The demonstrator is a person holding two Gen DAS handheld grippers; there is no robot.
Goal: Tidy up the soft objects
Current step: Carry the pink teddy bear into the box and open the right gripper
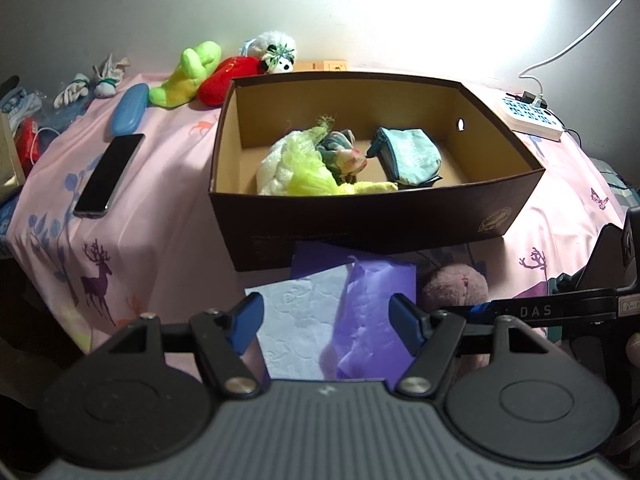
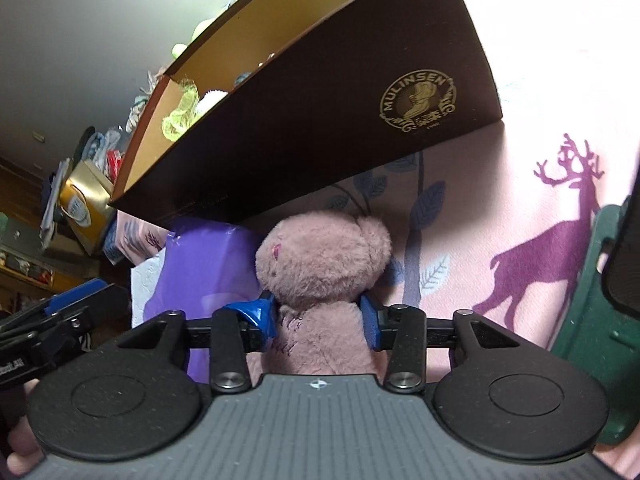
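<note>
Right gripper [image 2: 318,318]: blue fingers [image 2: 260,316] closed on the neck of a pink plush bear [image 2: 320,264], which lies on the pink deer-print cloth [image 2: 520,220] just in front of the brown shoe box [image 2: 320,112].

Left gripper [image 1: 326,320]: fingers spread wide, nothing between them, held above a white tissue [image 1: 300,316] and a purple sheet [image 1: 372,308] that lie against the box's near wall.

Brown shoe box [image 1: 360,216]: open-topped, on the cloth. Contents: a white and yellow-green bundle [image 1: 296,164], a crumpled patterned cloth [image 1: 344,154] touching it, and a teal pouch [image 1: 408,154] to the right.

Behind the box, by the wall: a green plush [image 1: 188,76], a red plush [image 1: 228,78], a small white plush [image 1: 276,54].

Left of the box: a blue case [image 1: 128,108], a black phone [image 1: 110,174], rolled socks [image 1: 92,84].

Right rear corner: a white power strip [image 1: 528,116].
</note>
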